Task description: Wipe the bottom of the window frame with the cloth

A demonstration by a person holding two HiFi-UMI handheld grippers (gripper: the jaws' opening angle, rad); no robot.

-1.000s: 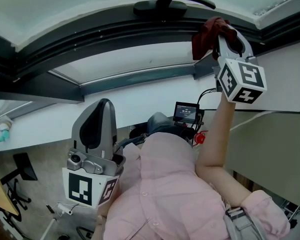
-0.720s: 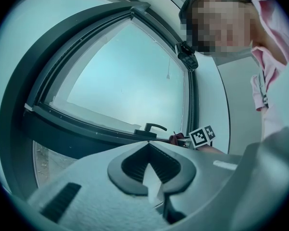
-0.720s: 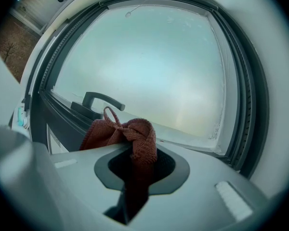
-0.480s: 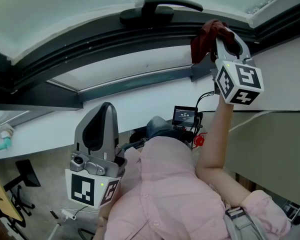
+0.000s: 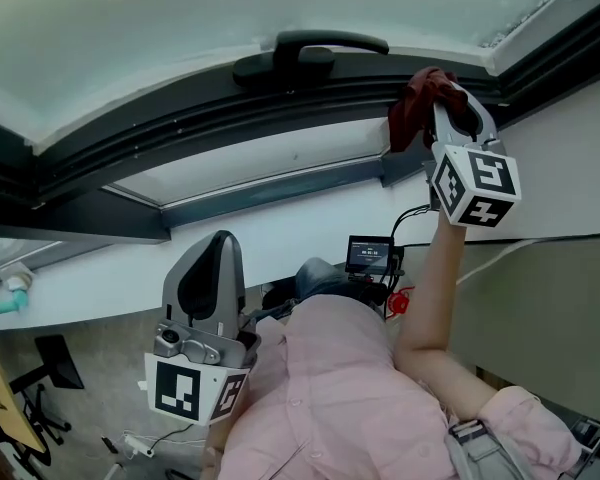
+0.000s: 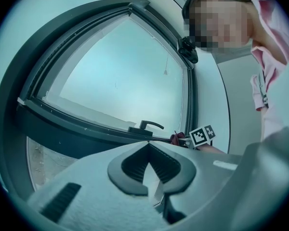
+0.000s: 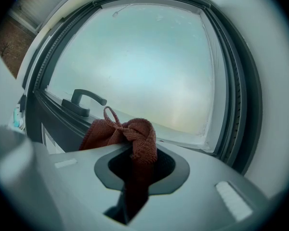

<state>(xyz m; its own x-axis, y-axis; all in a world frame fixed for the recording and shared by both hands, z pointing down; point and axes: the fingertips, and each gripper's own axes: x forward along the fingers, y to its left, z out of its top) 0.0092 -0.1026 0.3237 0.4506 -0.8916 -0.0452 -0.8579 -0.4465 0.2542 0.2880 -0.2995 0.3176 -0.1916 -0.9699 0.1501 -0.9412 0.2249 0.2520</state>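
Note:
A dark red cloth (image 5: 414,102) is bunched in my right gripper (image 5: 442,96), which is shut on it and held up against the dark bottom rail of the window frame (image 5: 280,108), just right of the window handle (image 5: 305,53). In the right gripper view the cloth (image 7: 130,136) spills out between the jaws, with the handle (image 7: 82,101) to its left. My left gripper (image 5: 208,268) hangs low by the person's chest, shut with nothing in it; in its own view the jaws (image 6: 151,170) meet and the frame (image 6: 86,129) lies far ahead.
A white sill (image 5: 110,268) runs under the window. A small screen (image 5: 369,254) with cables sits below the sill. A teal and white object (image 5: 5,293) lies at the far left. The white wall (image 5: 570,148) stands to the right of the frame.
The right gripper with the cloth has stayed against the frame's right end. The view has tilted slightly, so the handle and left gripper appear shifted.

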